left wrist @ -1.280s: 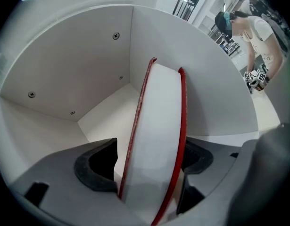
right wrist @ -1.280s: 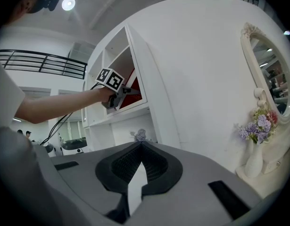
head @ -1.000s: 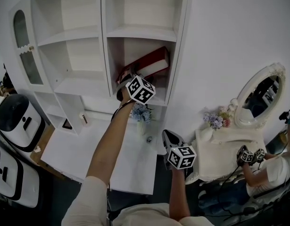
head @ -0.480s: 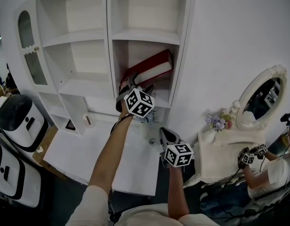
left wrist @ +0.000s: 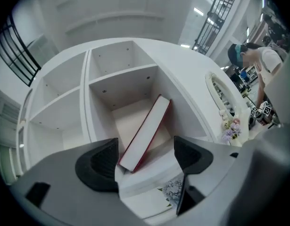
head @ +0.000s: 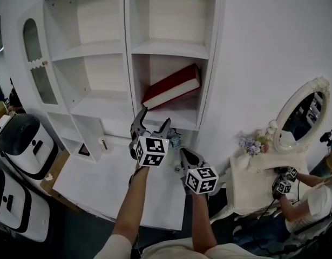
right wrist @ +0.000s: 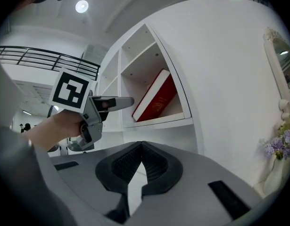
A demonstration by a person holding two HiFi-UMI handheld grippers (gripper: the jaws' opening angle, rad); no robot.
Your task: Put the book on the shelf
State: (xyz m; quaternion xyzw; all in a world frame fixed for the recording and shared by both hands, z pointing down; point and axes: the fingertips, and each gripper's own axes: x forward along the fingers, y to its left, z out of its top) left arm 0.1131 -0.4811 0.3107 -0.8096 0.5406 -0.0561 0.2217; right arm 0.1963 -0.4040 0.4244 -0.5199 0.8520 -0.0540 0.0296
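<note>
the book (head: 171, 86) leans tilted inside a shelf (head: 167, 116) compartment. the left hand-held gripper (head: 154, 118) is below it, jaws apart and empty. the right hand-held gripper (head: 184, 154) has its jaws together, empty.

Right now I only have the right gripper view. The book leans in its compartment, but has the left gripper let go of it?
Observer: Yes. The left gripper view shows the left gripper with its jaws apart and nothing between them. The red book lies beyond them, untouched.
Operator: What is under my grippers?
Observer: In the head view a white table lies below the left gripper and the right gripper.
Operator: Is anyone close by?
Observer: The head view shows a person low on the right, beside an oval mirror, apart from both grippers.
</note>
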